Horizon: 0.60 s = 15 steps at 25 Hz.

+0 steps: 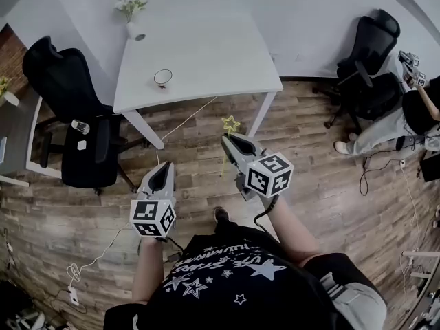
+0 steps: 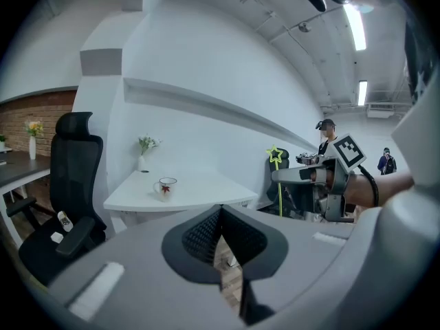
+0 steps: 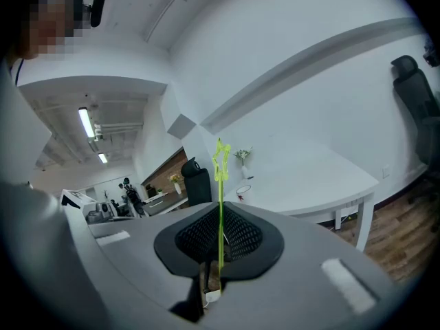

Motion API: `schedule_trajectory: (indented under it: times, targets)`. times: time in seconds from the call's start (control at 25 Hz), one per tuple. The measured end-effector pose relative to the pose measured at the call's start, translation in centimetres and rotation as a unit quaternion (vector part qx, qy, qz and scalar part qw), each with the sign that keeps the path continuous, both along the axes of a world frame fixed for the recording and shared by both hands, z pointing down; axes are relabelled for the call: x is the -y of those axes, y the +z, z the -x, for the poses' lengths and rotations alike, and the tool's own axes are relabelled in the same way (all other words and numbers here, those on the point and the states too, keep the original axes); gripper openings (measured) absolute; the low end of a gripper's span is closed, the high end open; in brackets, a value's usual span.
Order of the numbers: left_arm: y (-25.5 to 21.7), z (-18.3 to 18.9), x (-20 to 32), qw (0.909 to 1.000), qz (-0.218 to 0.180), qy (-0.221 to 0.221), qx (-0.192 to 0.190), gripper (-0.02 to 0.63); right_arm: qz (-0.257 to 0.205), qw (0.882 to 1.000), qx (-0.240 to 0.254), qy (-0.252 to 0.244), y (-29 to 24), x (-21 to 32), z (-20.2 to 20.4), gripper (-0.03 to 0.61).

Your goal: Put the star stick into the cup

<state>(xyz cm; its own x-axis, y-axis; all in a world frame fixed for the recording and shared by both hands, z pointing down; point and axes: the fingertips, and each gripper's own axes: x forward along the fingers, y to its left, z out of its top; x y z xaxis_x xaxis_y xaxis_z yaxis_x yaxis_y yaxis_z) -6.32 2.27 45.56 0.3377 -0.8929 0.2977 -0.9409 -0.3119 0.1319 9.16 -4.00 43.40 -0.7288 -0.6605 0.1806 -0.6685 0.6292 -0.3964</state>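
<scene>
**Star stick [image 3: 220, 184].** This is a thin yellow-green shaft topped by an open star outline. It stands roughly upright and is carried in mid-air over the wooden floor [image 1: 309, 143], well short of the tabletop [image 1: 206, 40].

- Expected handling: very light, slender, and likely springy rather than rigid.
- The smooth, narrow shaft offers little surface, so it may pivot or slide between the pads if knocked.
- The star head looks delicate. Do not clamp it.

**Hold point.** Take the shaft, not the star. In the left gripper view the hold sits a short way below the star, and a long free length hangs beneath. That free lower end is the part to lead into the cup.

**Right claw [image 3: 218, 220].** It is pinching the star stick, with the ribbed pads closed on the shaft.

**Left claw [image 2: 221, 215].** It is pressed together with nothing between the pads, and is carried beside the right claw.

**Cup [image 1: 163, 78].** This is a white mug with a handle and a small red motif. It stands upright on the tabletop with its mouth open and unobstructed. It looks light enough to tip if the shaft strikes the rim sideways.

**Surroundings.** A flower vase [image 1: 133, 20] stands at the tabletop's far side, well apart from the cup. A black office chair [image 1: 69, 102] stands to the left of the tabletop.
</scene>
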Motion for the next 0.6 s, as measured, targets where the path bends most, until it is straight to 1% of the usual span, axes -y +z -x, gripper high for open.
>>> schedule_trajectory:
  times: [0.2, 0.4, 0.6]
  targets:
    - [-0.4, -0.3, 2.4, 0.9998, -0.008, -0.019, 0.004, 0.003, -0.001, 1.0, 0.007, -0.018, -0.1, 3.2, -0.3, 0.032]
    - [0.0, -0.3, 2.9, 0.9997, 0.001, -0.022, 0.008, 0.003, -0.003, 0.999, 0.011, -0.031, -0.3, 4.6, 0.2, 0.032]
    - [0.1, 0.4, 4.2, 0.9996, 0.001, -0.029, 0.007, 0.003, -0.002, 1.0, 0.018, -0.024, -0.1, 6.3, 0.1, 0.032]
